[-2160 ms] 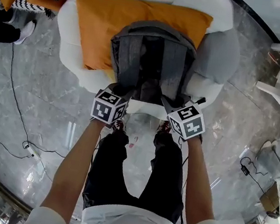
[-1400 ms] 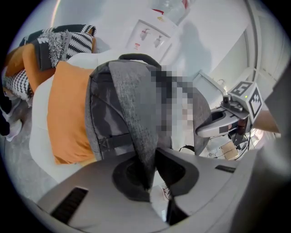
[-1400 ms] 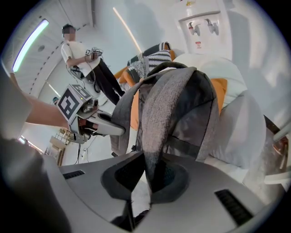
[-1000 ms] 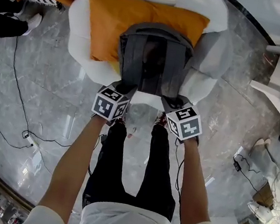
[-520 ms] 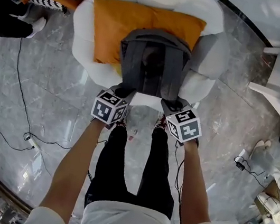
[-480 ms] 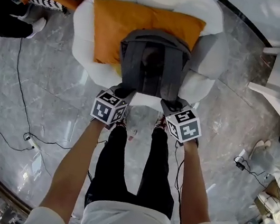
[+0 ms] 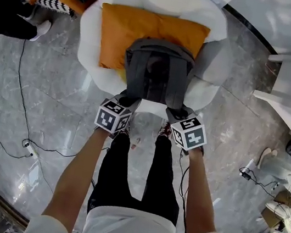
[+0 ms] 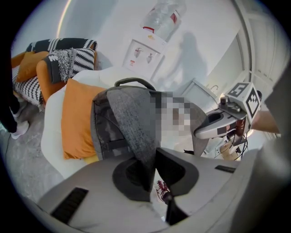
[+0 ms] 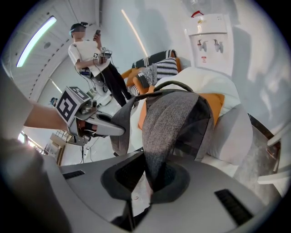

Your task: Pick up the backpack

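Just past both your grippers' tips, the backpack [image 7: 155, 76] sits at the seat of the white armchair [image 7: 90, 48]. An orange cushion [image 7: 122, 25] lies beneath it and off to the left. The backpack's long axis runs straight away from you, with the carry handle [image 8: 134, 82] farthest and the strap side up. Your left gripper [image 8: 152, 175] is pinched narrow on the left shoulder strap [image 8: 134, 132], and your right gripper [image 9: 148, 179] on the right shoulder strap [image 9: 166, 132]. A person [image 9: 93, 59] stands well beyond your left gripper.

One backpack [image 7: 160, 60], two shoulder straps [image 7: 136, 75] [image 7: 177, 82], two claws [image 7: 128, 100] [image 7: 176, 112], one armchair [image 7: 92, 34].
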A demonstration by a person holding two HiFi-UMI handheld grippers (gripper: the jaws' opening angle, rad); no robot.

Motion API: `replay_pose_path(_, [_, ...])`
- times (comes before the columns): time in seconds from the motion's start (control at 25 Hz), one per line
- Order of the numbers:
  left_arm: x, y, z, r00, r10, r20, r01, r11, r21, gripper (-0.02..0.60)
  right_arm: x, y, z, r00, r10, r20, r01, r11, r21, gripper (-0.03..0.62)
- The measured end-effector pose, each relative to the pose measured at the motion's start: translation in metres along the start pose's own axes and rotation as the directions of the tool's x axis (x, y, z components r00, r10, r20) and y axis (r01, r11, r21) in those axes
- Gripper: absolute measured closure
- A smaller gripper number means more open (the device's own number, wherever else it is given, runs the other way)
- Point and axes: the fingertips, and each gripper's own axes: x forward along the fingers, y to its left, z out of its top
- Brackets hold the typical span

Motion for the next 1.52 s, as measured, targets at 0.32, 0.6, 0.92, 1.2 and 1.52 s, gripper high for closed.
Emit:
replay_pose_path(0.32, [-0.021, -0.016, 0.000, 1.000, -0.001, 0.006, 0.001, 1.000, -0.012, 0.532, -0.023, 0.018, 0.004, 1.000, 0.002, 0.009, -0.002, 1.000, -0.008, 0.557])
replay_pose_path(0.6, [-0.037, -0.025, 0.000, 1.000, -0.001, 0.007, 0.001, 1.000, -0.022, 0.532, -0.038, 0.029, 0.009, 1.000, 0.004, 0.002, -0.004, 1.000, -0.012, 0.556])
replay_pose_path(0.92, [-0.055, -0.038, 0.002, 1.000, -0.008, 0.021, 0.009, 0.999, -0.035, 0.532, -0.057, 0.038, 0.008, 1.000, 0.002, -0.008, -0.002, 1.000, -0.024, 0.557])
replay_pose_path(1.2, [-0.068, -0.043, 0.006, 1.000, -0.002, 0.032, 0.003, 1.000, -0.027, 0.532, -0.066, 0.047, 0.012, 1.000, 0.004, 0.000, -0.004, 1.000, -0.016, 0.557])
replay_pose_path(1.52, [-0.079, -0.046, 0.010, 0.999, 0.002, 0.036, -0.001, 1.000, -0.018, 0.532, -0.077, 0.051, 0.020, 1.000, -0.002, 0.014, 0.003, 1.000, -0.025, 0.557])
